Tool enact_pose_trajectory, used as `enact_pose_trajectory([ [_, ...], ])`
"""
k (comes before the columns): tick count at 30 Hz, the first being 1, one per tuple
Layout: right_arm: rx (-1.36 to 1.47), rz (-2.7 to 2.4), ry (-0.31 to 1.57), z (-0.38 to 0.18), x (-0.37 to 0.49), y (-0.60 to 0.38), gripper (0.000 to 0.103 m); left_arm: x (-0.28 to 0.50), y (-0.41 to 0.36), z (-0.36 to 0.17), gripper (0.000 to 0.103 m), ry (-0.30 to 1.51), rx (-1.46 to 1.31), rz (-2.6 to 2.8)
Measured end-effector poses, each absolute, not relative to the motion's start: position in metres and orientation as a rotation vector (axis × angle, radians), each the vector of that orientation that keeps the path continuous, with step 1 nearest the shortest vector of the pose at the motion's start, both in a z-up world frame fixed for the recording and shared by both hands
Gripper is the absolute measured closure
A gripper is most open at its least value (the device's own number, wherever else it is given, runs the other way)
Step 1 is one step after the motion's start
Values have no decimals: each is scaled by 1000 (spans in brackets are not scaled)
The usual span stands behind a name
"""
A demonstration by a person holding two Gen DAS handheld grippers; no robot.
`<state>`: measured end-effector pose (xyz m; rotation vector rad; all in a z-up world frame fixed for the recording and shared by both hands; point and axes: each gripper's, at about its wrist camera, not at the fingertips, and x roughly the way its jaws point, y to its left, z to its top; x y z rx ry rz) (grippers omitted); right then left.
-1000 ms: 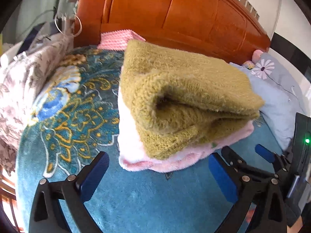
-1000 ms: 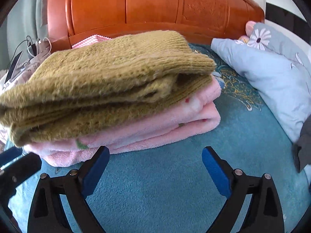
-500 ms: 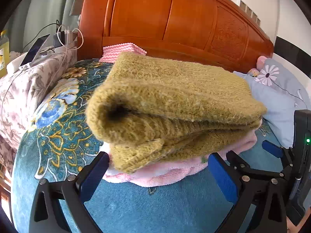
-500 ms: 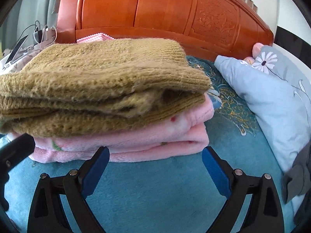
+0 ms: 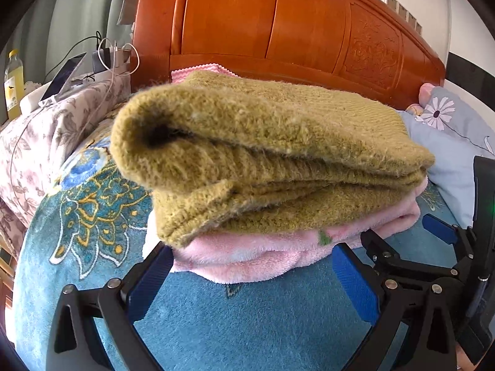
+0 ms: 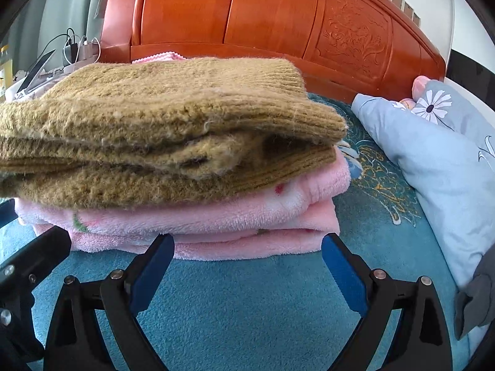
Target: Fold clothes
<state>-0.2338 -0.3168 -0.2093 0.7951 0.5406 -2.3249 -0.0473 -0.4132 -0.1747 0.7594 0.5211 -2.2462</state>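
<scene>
A folded olive-green knit sweater (image 5: pixel 263 154) lies on top of a folded pink fleece garment (image 5: pixel 256 256) on the teal bedspread (image 5: pixel 241 324). The same stack shows in the right wrist view, sweater (image 6: pixel 161 130) over pink fleece (image 6: pixel 216 222). My left gripper (image 5: pixel 250 281) is open, its blue pads at the near left corner of the stack, down at the pink layer. My right gripper (image 6: pixel 247 266) is open at the stack's near right part, its pads level with the lowest pink fold. Neither holds anything.
An orange wooden headboard (image 5: pixel 278 24) stands behind. A light-blue pillow with a daisy (image 6: pixel 433 154) lies at the right. A floral quilt (image 5: pixel 37 148), cables and a bottle (image 5: pixel 14 83) are at the left. A pink checked cloth (image 5: pixel 198 71) peeks out behind the stack.
Both grippers have come lower and closer to the stack's near edge. The stack fills more of each view. The jaws stay open.
</scene>
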Motion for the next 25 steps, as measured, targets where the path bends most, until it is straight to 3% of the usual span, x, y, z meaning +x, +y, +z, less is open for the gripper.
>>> enact_pose_trajectory([
  [25, 812, -2351, 571, -214, -227, -317, 6, -51, -415, -179, 0, 557, 814, -2220],
])
